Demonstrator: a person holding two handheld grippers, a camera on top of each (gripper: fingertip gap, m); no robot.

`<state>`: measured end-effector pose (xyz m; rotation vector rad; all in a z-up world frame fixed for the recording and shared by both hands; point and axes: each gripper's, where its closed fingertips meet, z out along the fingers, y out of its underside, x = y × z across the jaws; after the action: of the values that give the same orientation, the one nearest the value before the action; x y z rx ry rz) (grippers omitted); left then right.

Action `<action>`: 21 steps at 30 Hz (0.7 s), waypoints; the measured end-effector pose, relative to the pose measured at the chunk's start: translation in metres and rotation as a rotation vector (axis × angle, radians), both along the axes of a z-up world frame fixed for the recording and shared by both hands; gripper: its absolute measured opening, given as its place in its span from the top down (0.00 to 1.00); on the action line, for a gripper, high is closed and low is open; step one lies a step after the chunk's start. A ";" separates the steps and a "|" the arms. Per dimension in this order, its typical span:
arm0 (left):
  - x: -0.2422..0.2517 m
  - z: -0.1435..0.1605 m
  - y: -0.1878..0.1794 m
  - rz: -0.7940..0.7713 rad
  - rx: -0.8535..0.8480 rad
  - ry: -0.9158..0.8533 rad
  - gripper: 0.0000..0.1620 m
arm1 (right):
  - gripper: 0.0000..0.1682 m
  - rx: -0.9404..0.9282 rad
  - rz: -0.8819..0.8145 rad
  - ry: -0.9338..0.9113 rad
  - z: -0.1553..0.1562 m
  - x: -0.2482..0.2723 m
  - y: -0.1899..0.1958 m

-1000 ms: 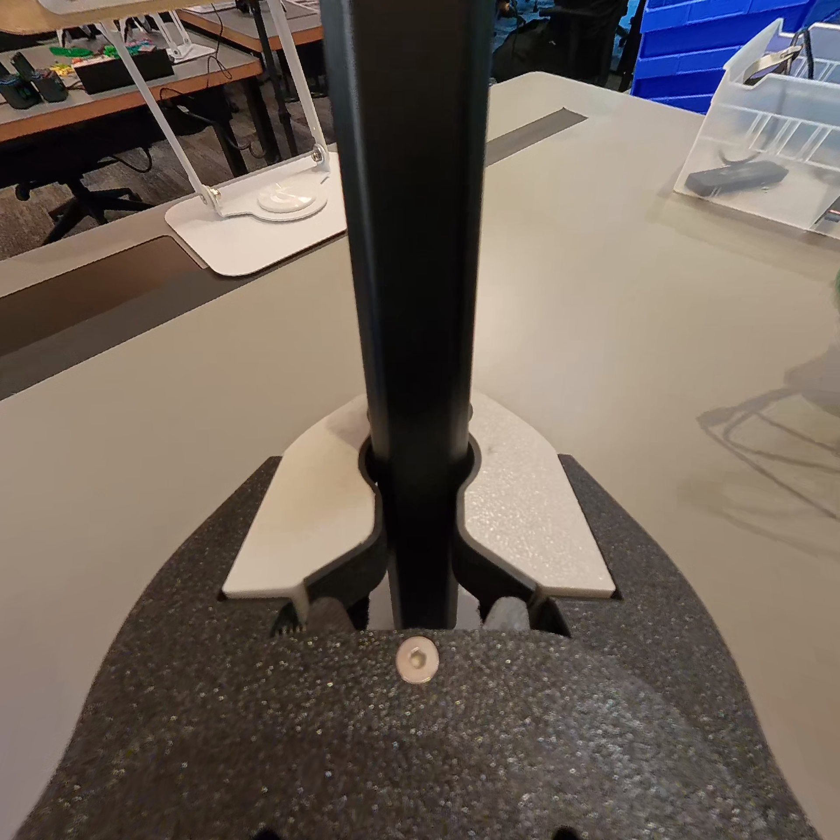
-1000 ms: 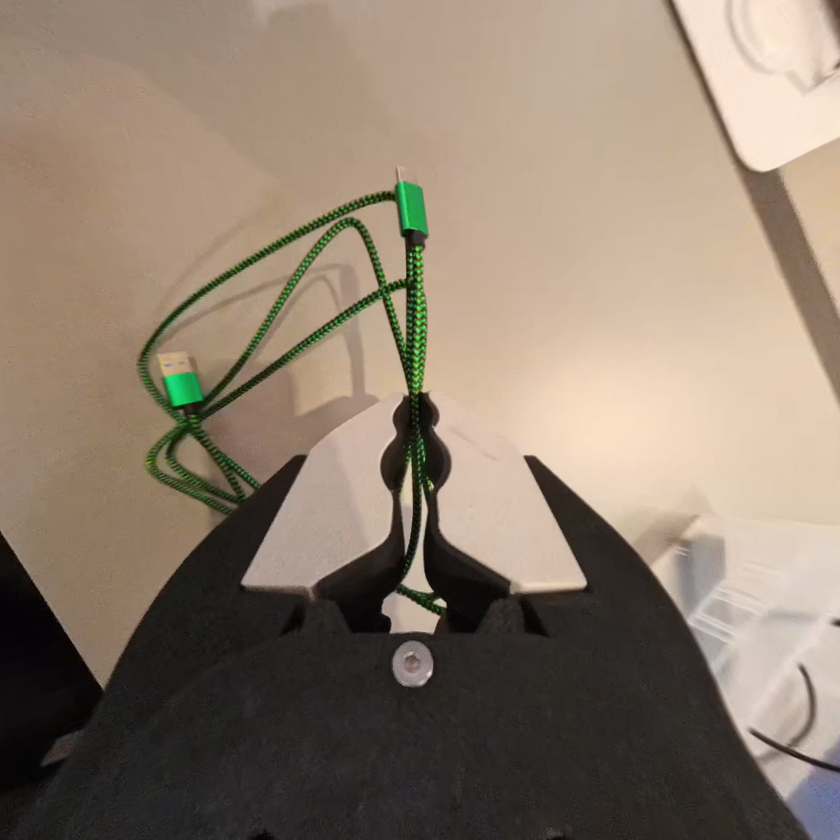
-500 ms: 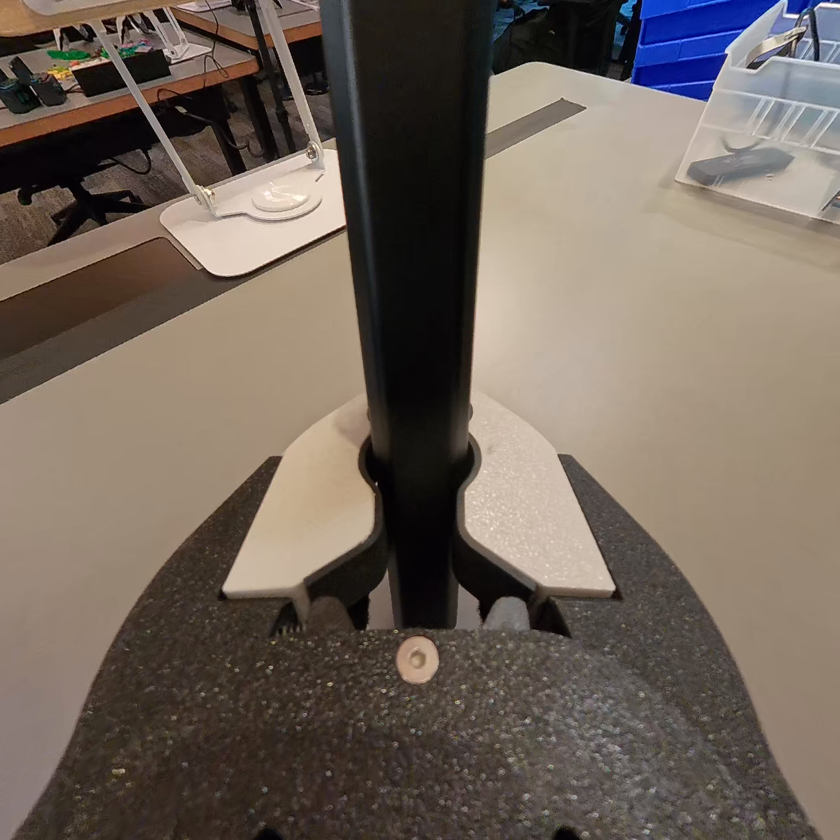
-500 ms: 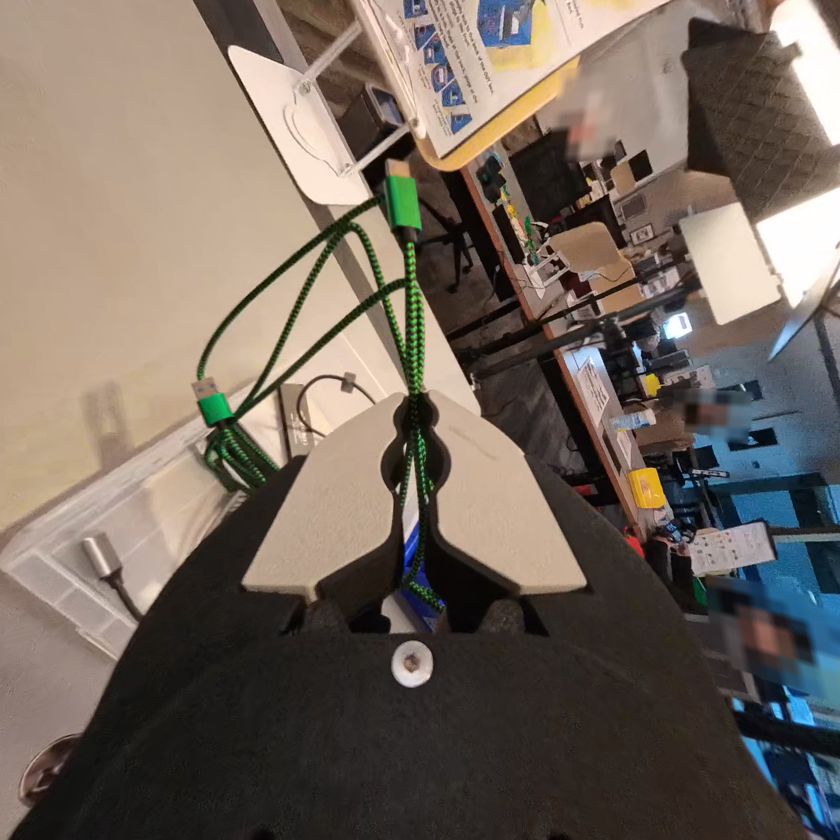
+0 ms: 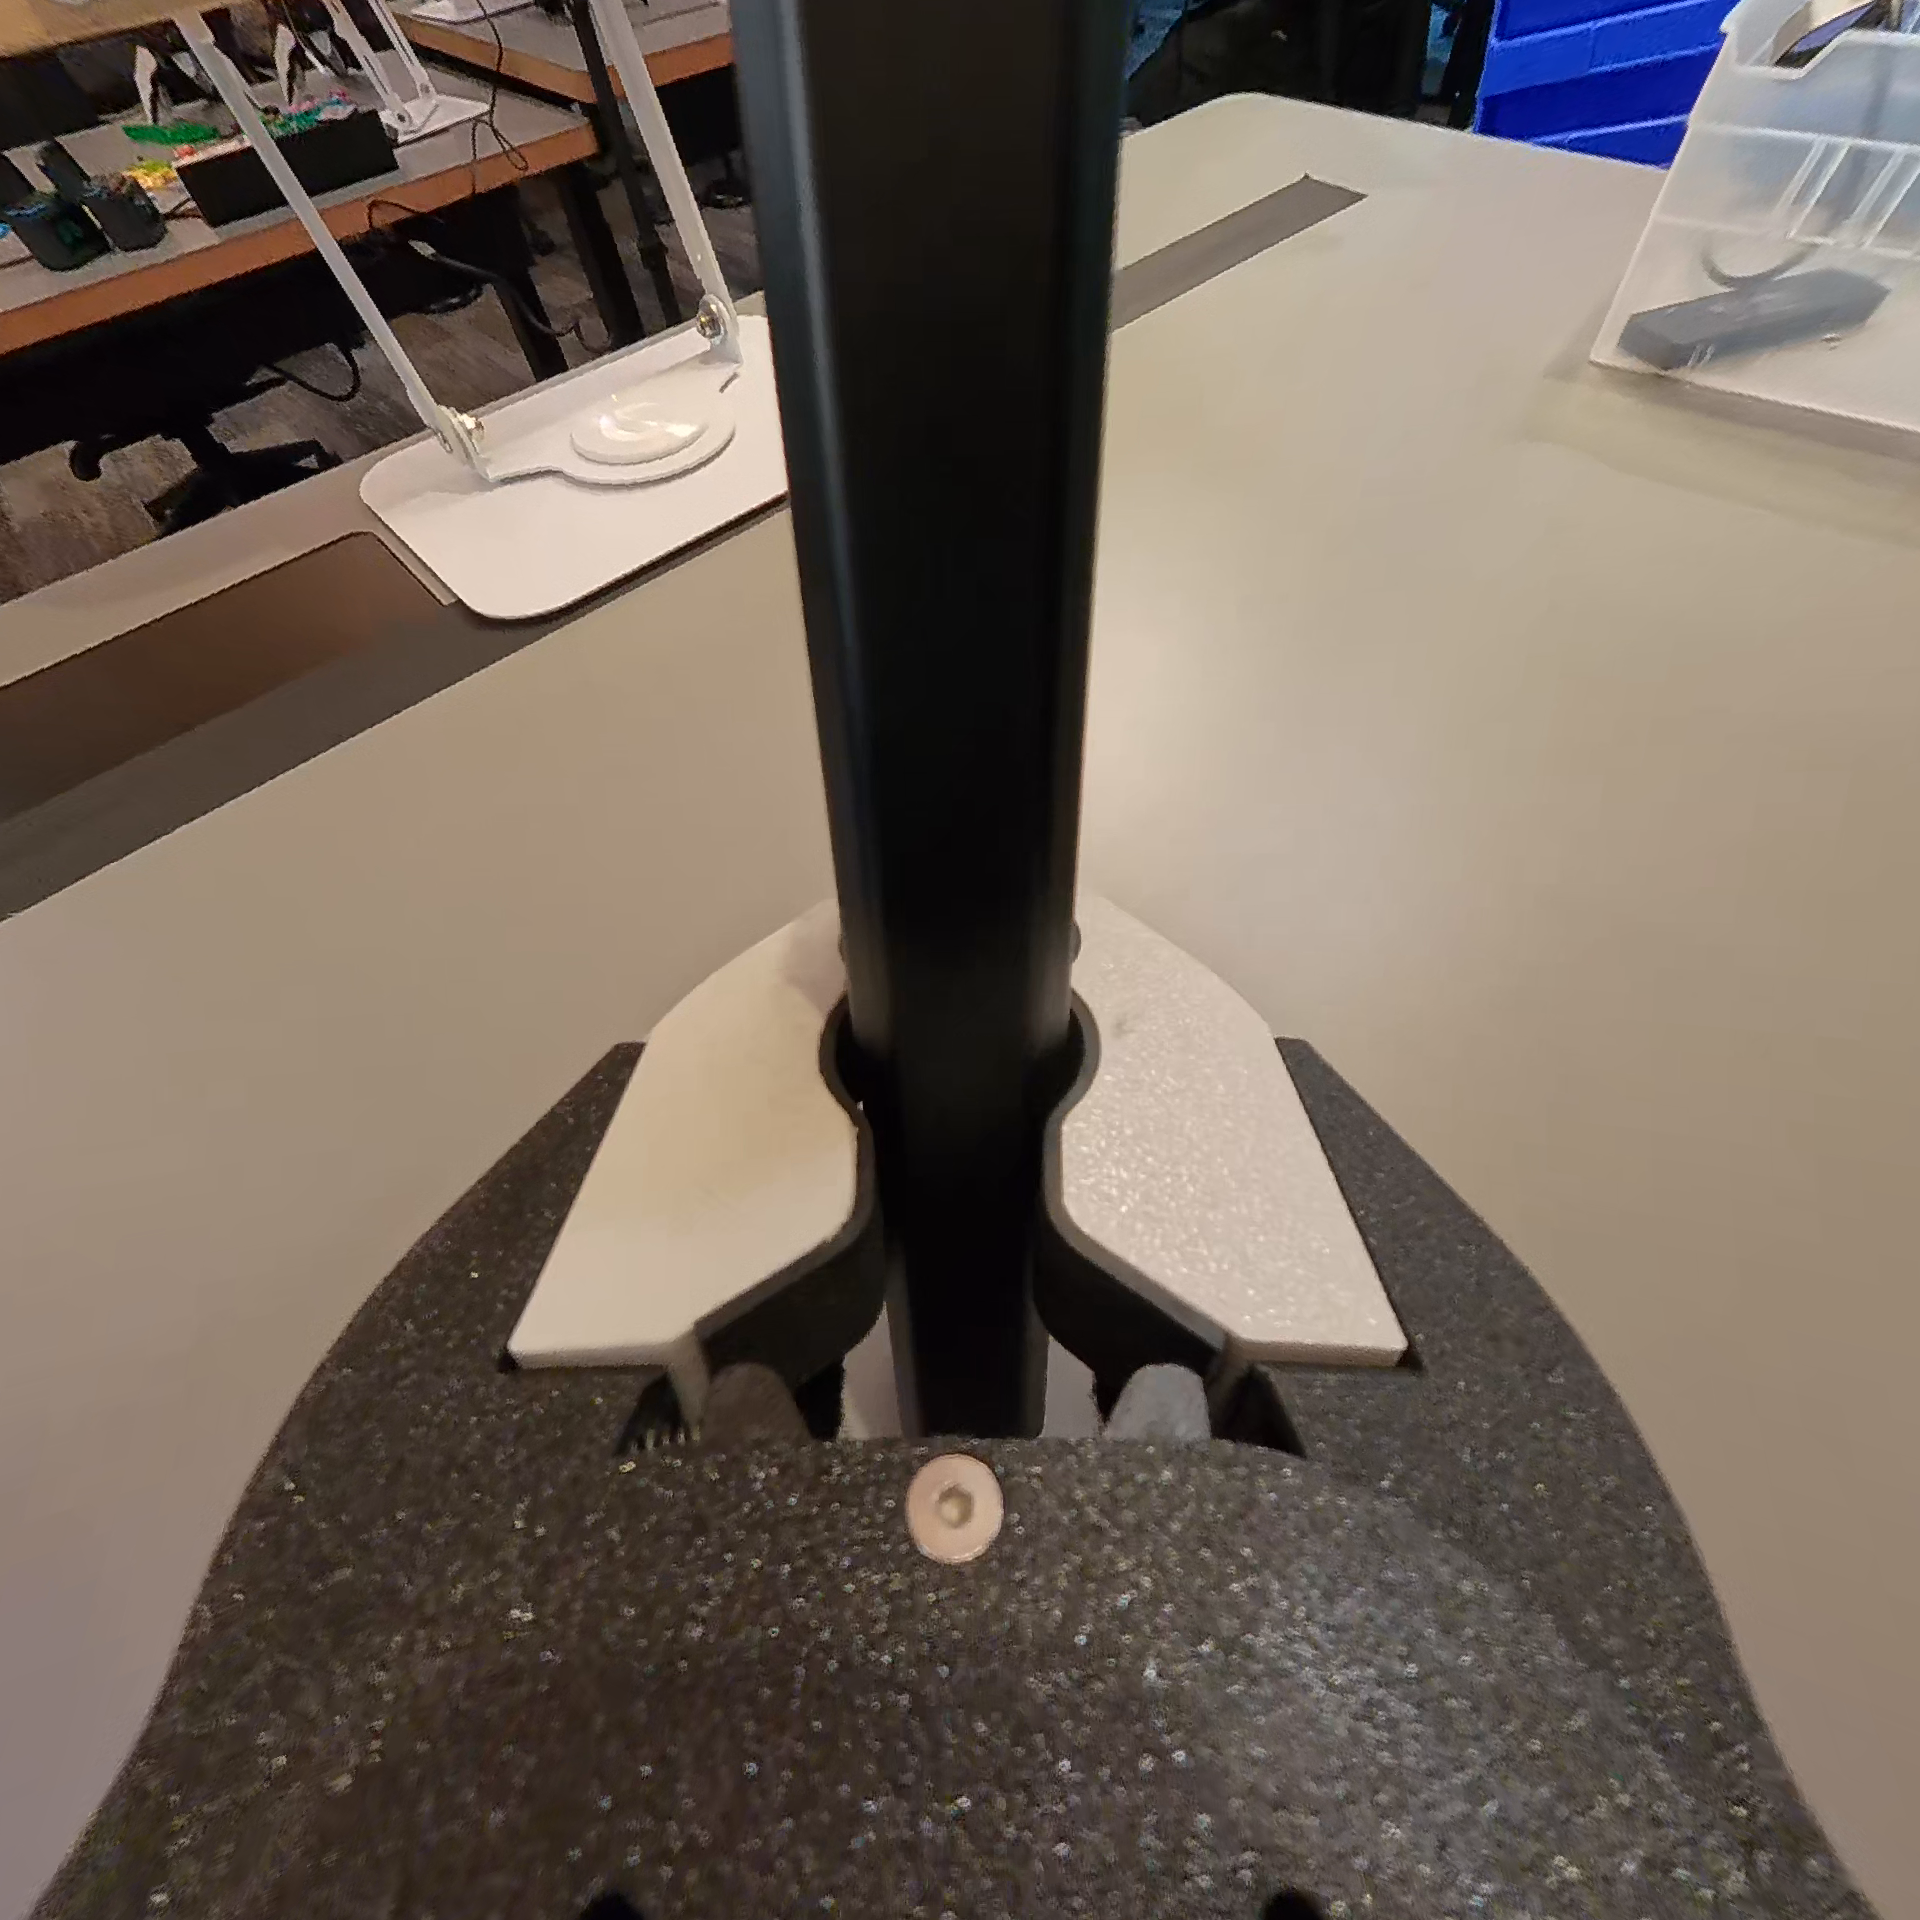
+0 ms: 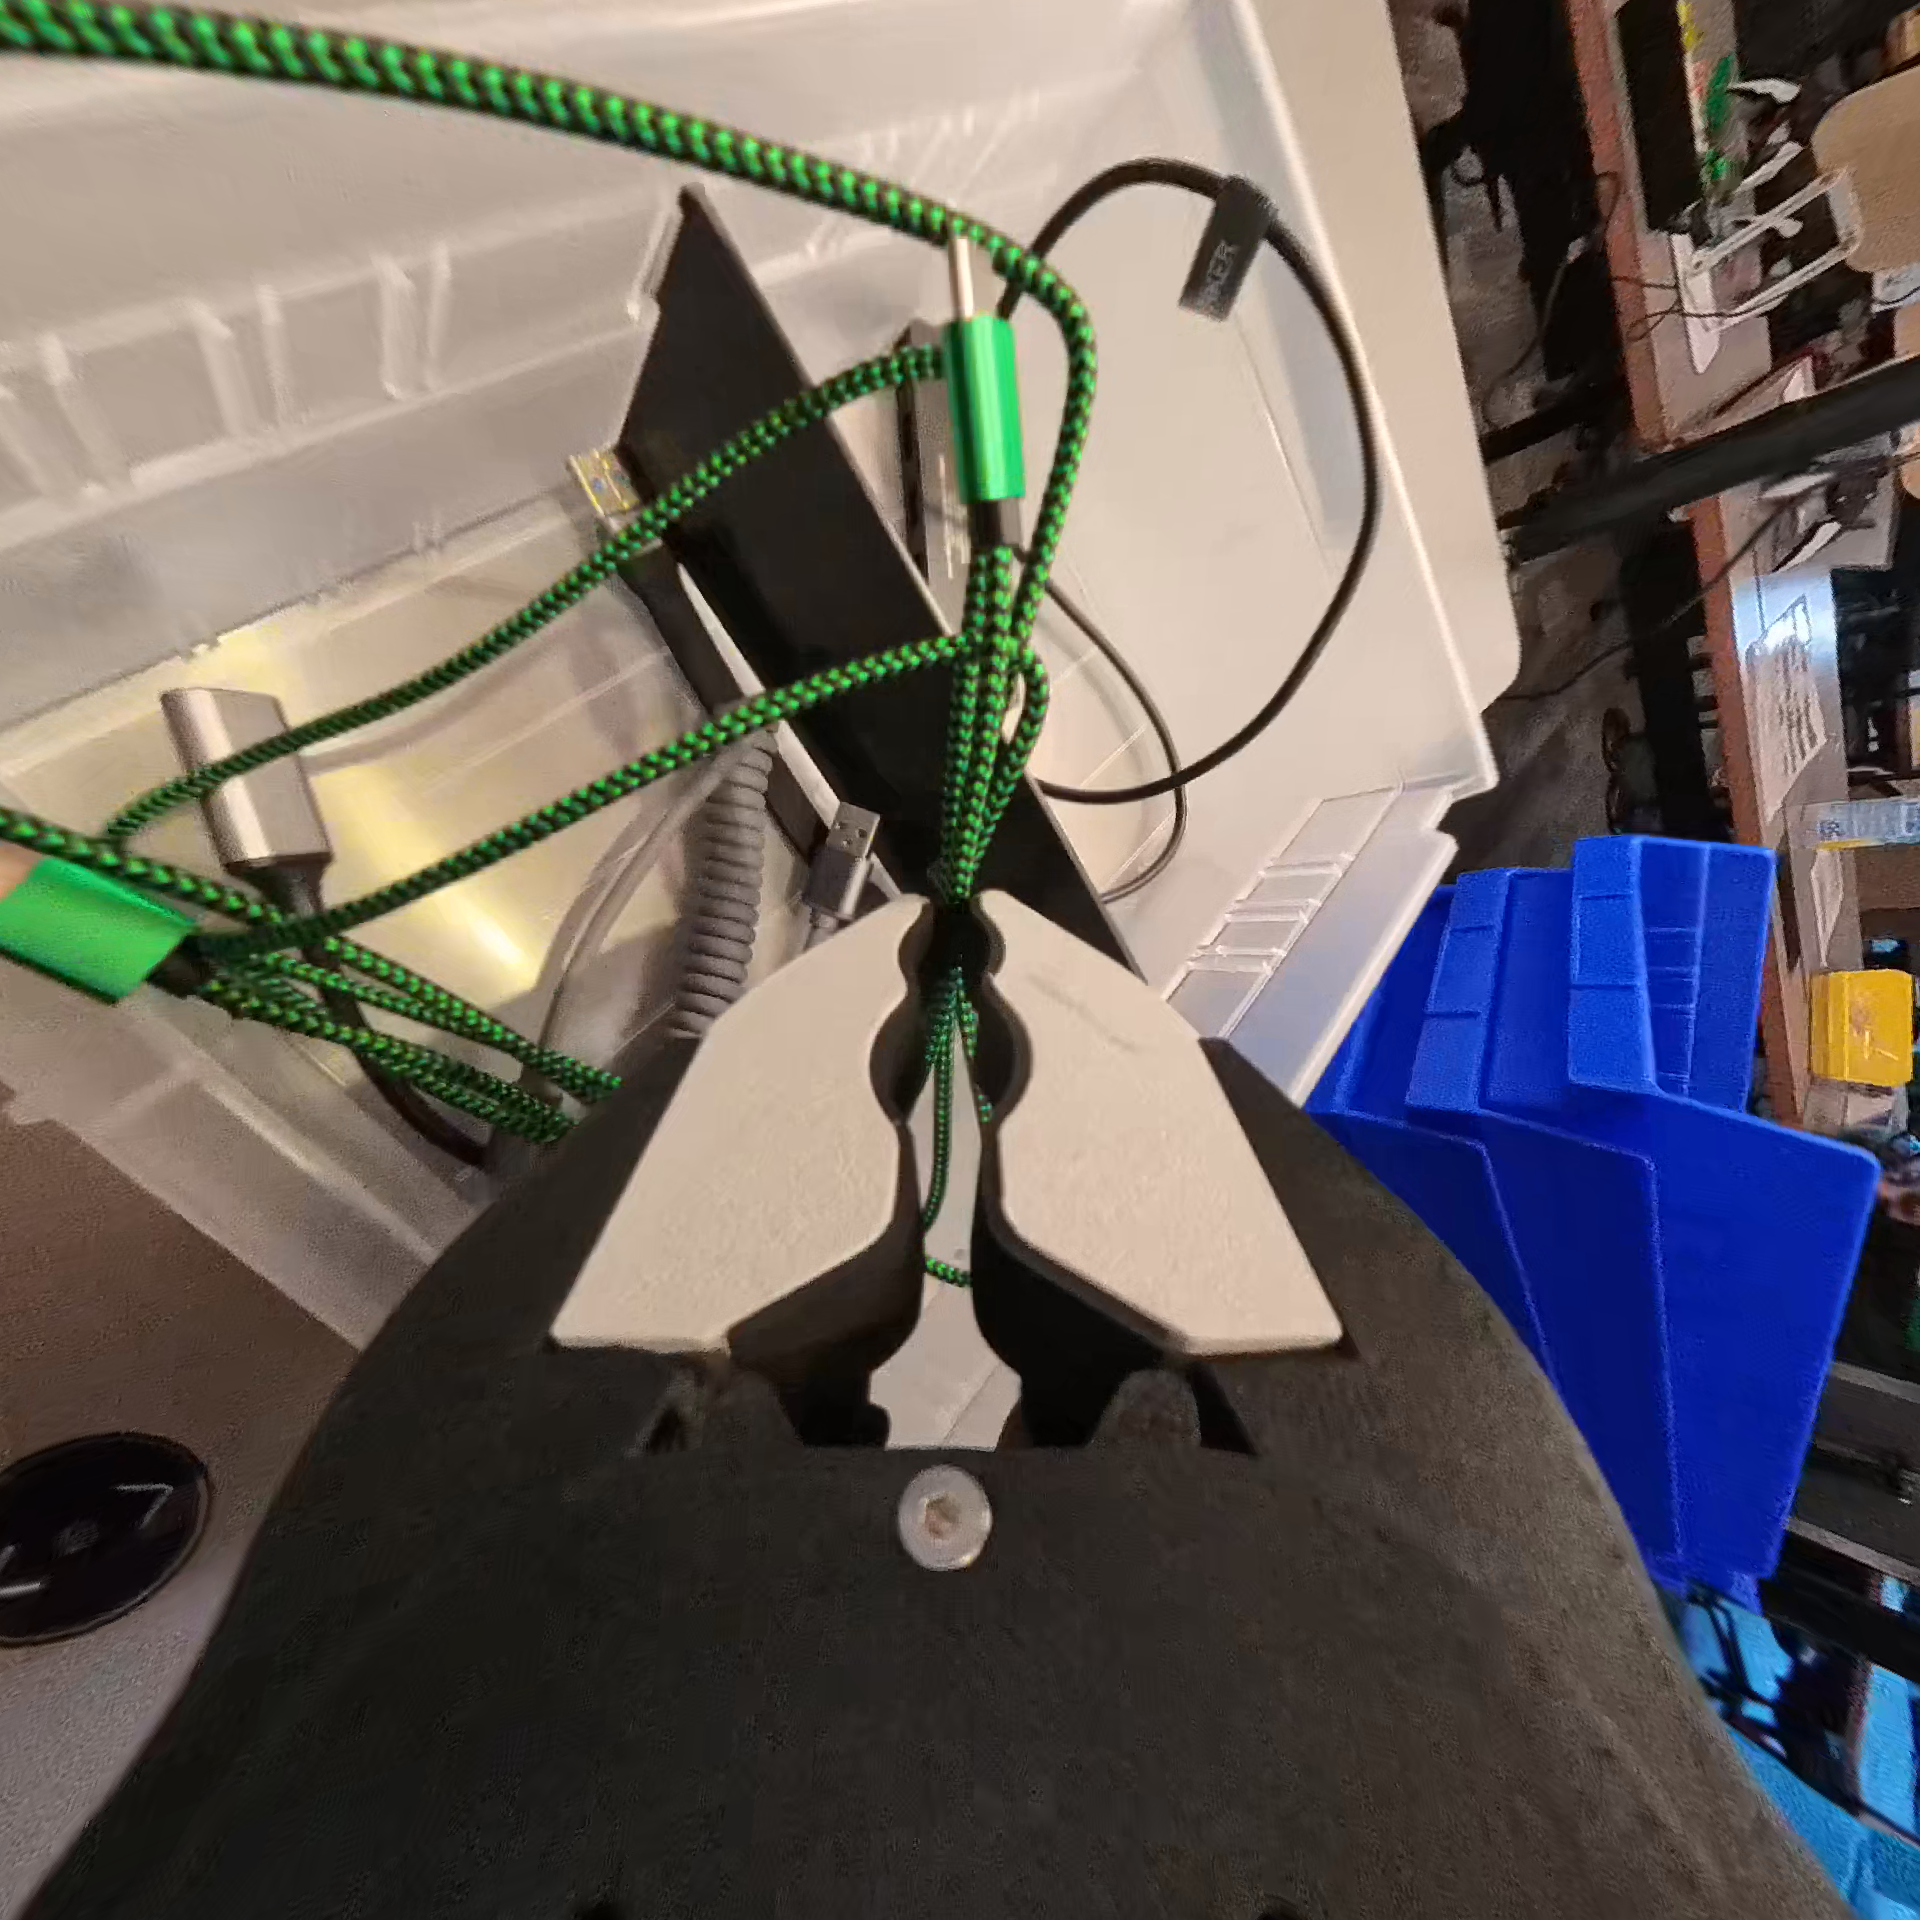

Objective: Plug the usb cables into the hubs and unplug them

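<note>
Only the left wrist view shows the broad beige worktop [image 5: 1455, 779], with a white flat-based lamp stand [image 5: 582, 499] at its far edge and a clear plastic bin [image 5: 1787, 260] at far right holding a dark slim hub [image 5: 1756, 322]. The left gripper [image 5: 961, 997] has its jaws clamped on a long black rectangular hub bar [image 5: 935, 520] that runs straight up out of the picture.

Only the right wrist view looks into the clear bin [image 6: 1403, 416] from close above, beside stacked blue plastic crates [image 6: 1662, 1195]. The right gripper [image 6: 961, 914] pinches several strands of a green-and-black braided usb cable [image 6: 977, 727] between its jaws. One green metal plug [image 6: 982, 416] stands just beyond the tips, another [image 6: 83, 925] hangs at far left. Under the strands lie a black sloping divider panel [image 6: 790, 520], a grey metal plug [image 6: 249, 779] and a thin black cable [image 6: 1320, 582].
</note>
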<state>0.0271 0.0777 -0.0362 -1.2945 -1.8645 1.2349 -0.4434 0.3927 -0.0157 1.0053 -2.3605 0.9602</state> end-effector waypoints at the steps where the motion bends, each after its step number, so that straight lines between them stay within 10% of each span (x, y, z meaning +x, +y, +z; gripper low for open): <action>1: 0.000 -0.001 0.000 0.001 0.000 -0.005 0.82 | 0.98 0.037 0.000 0.033 -0.004 -0.002 -0.002; 14: 0.002 -0.001 -0.003 0.005 -0.007 -0.011 0.82 | 0.96 0.366 0.137 0.289 -0.072 0.005 -0.010; 21: -0.002 -0.003 0.003 -0.019 0.001 -0.022 0.82 | 0.92 0.372 0.074 0.428 -0.057 -0.009 -0.010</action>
<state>0.0251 0.0807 -0.0390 -1.3277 -1.8637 1.2139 -0.4529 0.3824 -0.0725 1.2923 -2.1801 0.2823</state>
